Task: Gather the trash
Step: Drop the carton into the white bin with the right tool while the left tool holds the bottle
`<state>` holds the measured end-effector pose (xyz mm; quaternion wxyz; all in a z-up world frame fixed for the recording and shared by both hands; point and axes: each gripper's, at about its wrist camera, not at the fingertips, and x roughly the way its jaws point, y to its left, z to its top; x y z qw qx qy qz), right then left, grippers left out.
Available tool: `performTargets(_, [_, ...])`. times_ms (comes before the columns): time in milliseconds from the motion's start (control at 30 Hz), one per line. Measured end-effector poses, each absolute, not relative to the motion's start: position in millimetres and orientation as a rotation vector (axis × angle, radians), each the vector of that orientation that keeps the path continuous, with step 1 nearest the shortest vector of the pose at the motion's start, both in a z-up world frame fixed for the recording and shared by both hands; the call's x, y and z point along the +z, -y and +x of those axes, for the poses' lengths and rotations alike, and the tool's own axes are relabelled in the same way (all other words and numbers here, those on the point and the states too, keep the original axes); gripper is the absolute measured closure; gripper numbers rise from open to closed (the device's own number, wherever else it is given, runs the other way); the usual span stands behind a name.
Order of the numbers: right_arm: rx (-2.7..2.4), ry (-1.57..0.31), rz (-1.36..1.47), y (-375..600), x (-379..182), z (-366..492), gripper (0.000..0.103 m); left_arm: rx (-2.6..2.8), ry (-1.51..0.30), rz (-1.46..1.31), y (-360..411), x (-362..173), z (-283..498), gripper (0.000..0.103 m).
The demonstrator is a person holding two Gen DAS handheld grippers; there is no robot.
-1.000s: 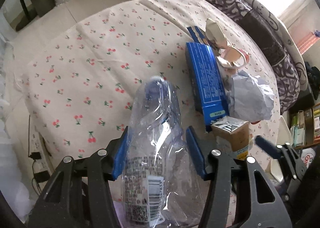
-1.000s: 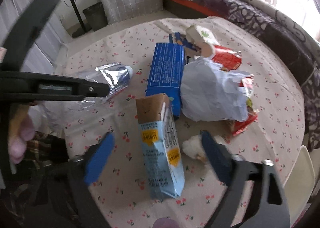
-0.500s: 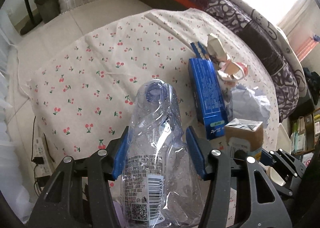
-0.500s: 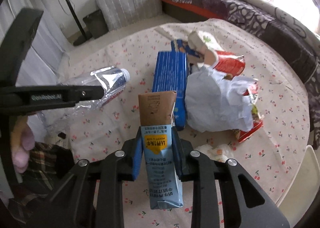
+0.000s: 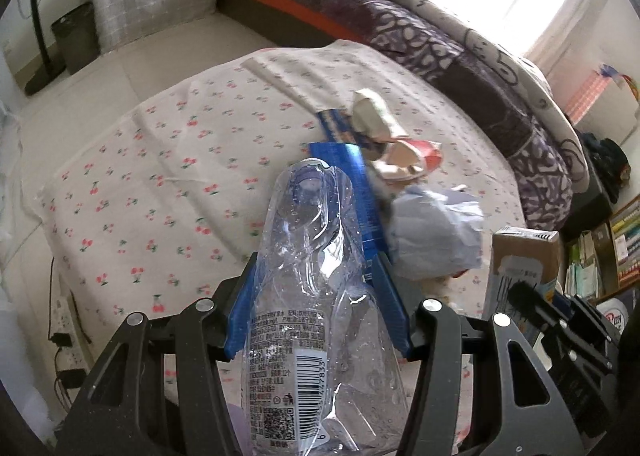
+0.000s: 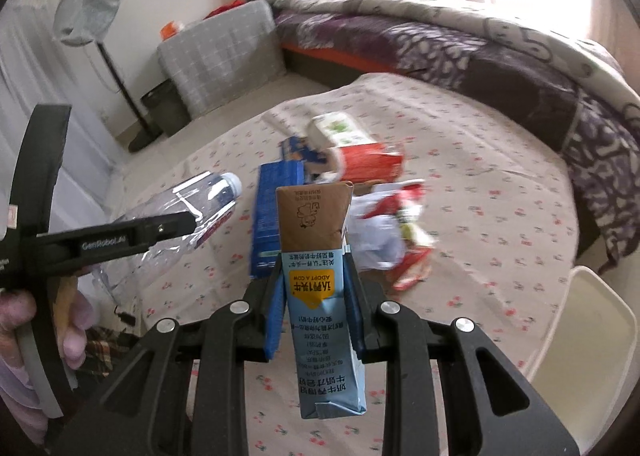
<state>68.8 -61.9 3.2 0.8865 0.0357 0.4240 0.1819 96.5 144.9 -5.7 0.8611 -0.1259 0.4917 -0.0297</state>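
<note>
Right wrist view showed the right gripper (image 6: 314, 306) clamping a milk carton (image 6: 320, 280) and the left gripper (image 5: 318, 306) a crushed plastic bottle (image 5: 316, 280), while blue box (image 6: 274, 212), crumpled paper (image 6: 376, 244) and wrappers (image 6: 370, 164) lay uncollected beyond both tools.

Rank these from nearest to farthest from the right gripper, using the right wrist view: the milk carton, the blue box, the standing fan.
1. Milk carton: clamped between the fingers of the right gripper, lifted off the table.
2. Blue box: lying on the cherry-print tablecloth, just behind the carton, slightly left.
3. Standing fan: on the floor by the far wall, upper left.
</note>
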Motion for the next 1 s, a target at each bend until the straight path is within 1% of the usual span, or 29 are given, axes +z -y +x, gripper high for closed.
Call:
performTargets(300, [0.145,-0.87,0.178,143.2,9.6,61.3,0.076,-0.148,-0.966,-0.178,-90.3,7.8,96.6,0.05])
performTargets(467, [-0.032,-0.898,0.267,198.4,6.7,56.0,0.076,-0.213,-0.933,-0.146,-55.3,16.4,94.3,0.05])
performTargets(700, [-0.213,-0.921,0.358,264.3,5.8,43.4,0.074,-0.314,-0.941,-0.094,2.4,22.3,92.4,0.05])
performTargets(733, [-0.238,-0.916,0.365,272.2,7.7,40.8,0.072,-0.333,-0.939,-0.079,13.3,24.2,91.4,0.05])
performTargets(767, [-0.258,-0.909,0.372,278.7,9.9,38.5,0.066,-0.352,-0.937,-0.063,25.1,25.2,89.9,0.05])
performTargets(800, [-0.286,-0.894,0.389,287.2,13.6,34.7,0.046,-0.372,-0.937,-0.047,37.5,25.9,89.0,0.05])
performTargets(833, [-0.31,-0.876,0.407,295.8,16.9,31.4,0.034,-0.387,-0.938,-0.037,45.4,25.3,87.9,0.05])
performTargets(1000, [-0.388,-0.799,0.495,337.3,35.0,11.6,0.028,-0.462,-0.967,-0.002,96.3,18.3,85.3,0.05])
